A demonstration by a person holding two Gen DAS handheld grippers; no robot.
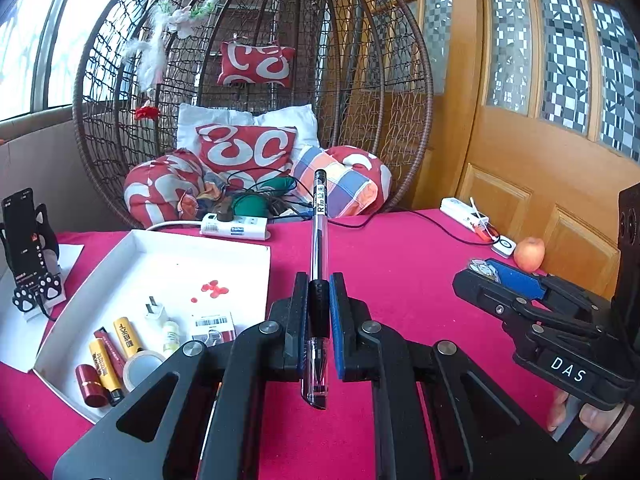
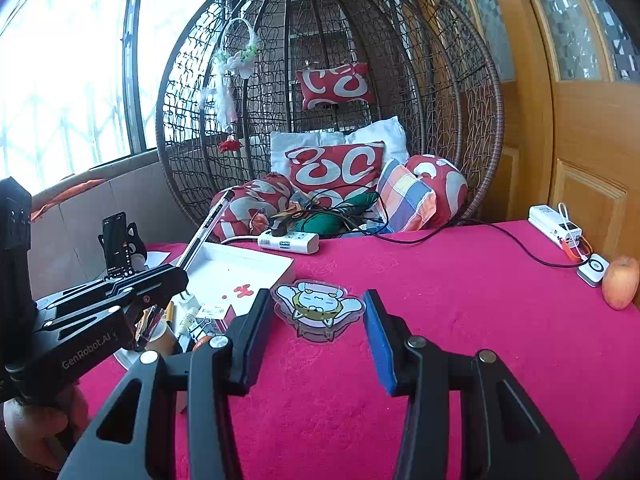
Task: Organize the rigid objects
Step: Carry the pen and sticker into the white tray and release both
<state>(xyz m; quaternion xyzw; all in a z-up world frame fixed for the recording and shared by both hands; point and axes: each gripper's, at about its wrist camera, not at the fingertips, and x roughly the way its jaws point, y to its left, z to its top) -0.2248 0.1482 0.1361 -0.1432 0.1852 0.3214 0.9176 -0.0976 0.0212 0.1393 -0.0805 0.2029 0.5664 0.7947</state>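
While your left hand-held gripper (image 1: 319, 320) pinches the clear gel pen (image 1: 319, 248) by its black rubber grip, the pen points forward along the fingers, its capped end sticking out well past the pads and its tip toward the camera. It hangs above the pink-covered table (image 1: 400, 264), just right of the white tray's (image 1: 240, 252) right edge.

Your right hand-held gripper (image 2: 316, 326) stands partly spread. The flat cartoon cat charm (image 2: 318, 308) sits between its fingers; from the right wrist view you cannot tell whether the blue pads (image 2: 378, 340) touch it or whether it lies on the cloth.

Tray contents, near-left corner: two yellow batteries (image 1: 127, 336), a red cylinder (image 1: 91, 386), a tape roll (image 1: 140, 366), a white plug adapter (image 1: 154, 310), a small bottle (image 1: 172, 334), a barcode-labelled packet (image 1: 212, 324).

Table's far edge: white power strip (image 1: 234, 226). Table's right edge: an apple (image 1: 529, 254), a white power bank (image 1: 464, 212).
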